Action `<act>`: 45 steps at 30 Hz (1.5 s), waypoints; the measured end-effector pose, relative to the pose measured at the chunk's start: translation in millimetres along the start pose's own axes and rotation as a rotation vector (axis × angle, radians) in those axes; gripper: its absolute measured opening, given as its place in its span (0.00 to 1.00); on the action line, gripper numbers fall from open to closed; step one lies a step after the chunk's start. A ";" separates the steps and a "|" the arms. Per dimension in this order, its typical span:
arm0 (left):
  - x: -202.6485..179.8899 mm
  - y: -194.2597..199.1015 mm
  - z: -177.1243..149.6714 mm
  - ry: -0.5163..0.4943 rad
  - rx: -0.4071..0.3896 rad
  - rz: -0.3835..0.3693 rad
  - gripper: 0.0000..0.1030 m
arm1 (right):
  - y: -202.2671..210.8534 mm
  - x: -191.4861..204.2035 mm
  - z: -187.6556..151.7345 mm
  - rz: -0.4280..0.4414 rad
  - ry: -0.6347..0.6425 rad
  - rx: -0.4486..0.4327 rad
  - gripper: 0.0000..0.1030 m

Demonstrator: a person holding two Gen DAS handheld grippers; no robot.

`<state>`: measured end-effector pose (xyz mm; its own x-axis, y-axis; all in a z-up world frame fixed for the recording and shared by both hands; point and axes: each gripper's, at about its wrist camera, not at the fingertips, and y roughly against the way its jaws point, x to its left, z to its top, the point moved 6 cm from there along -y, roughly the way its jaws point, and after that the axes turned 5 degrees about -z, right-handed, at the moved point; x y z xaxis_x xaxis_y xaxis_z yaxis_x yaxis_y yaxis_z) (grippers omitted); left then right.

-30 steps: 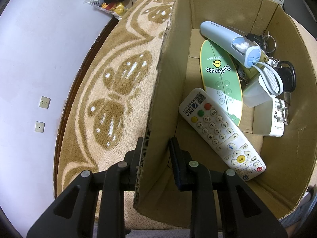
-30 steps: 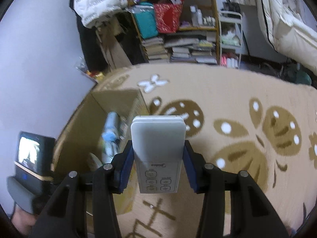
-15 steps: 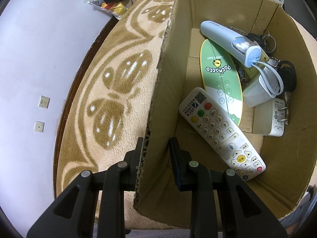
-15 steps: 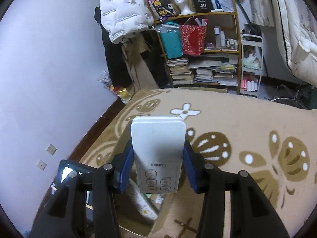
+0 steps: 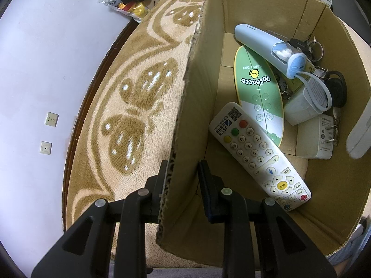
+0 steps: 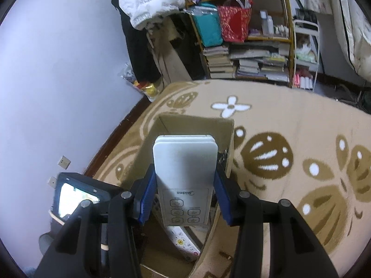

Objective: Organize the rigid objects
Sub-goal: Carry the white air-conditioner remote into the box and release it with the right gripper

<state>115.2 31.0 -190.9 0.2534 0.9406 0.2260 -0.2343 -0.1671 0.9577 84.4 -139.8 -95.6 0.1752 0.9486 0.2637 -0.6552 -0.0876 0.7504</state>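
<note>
A brown cardboard box (image 5: pixel 273 11) stands on the patterned rug, and my left gripper (image 5: pixel 182 178) is shut on its near-left wall. Inside lie a white button remote (image 5: pixel 257 153), a green oval remote (image 5: pixel 259 90), a pale blue tube-shaped case (image 5: pixel 266 44), a white charger (image 5: pixel 317 136) and keys (image 5: pixel 308 45). My right gripper (image 6: pixel 184 197) is shut on a white Midea remote (image 6: pixel 185 173), held above the box (image 6: pixel 197 125). The tip of that white Midea remote (image 5: pixel 360 134) shows at the right edge of the left wrist view.
The beige and brown rug (image 6: pixel 289 143) spreads to the right of the box. A white wall with sockets (image 5: pixel 51 118) runs on the left. A cluttered bookshelf (image 6: pixel 250 46), a white jacket (image 6: pixel 150 0) and a snack bag (image 6: pixel 146 88) stand at the back.
My right gripper has carried the white Midea remote over the box and tilted downward; the remote's tip now shows in the left wrist view. The left gripper and box have not moved.
</note>
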 end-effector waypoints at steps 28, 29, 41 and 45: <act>0.8 -2.8 -2.1 -0.007 0.002 0.001 0.24 | -50.6 -9.6 -5.7 -0.022 -0.009 0.049 0.50; 0.9 -2.7 -2.0 -0.008 0.001 0.003 0.24 | -50.4 -9.7 -7.1 -0.021 -0.006 0.051 0.50; -0.3 -2.3 -1.4 -0.009 0.000 0.002 0.24 | -49.5 -5.9 -7.7 -0.013 0.002 0.056 0.61; -0.3 -0.6 -2.7 -0.005 -0.009 0.000 0.24 | -41.9 -3.3 -9.7 -0.022 0.025 0.047 0.65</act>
<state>112.7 31.6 -192.0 0.2575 0.9392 0.2272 -0.2430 -0.1647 0.9559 104.2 -136.3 -133.8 0.1702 0.9576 0.2323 -0.6160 -0.0806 0.7837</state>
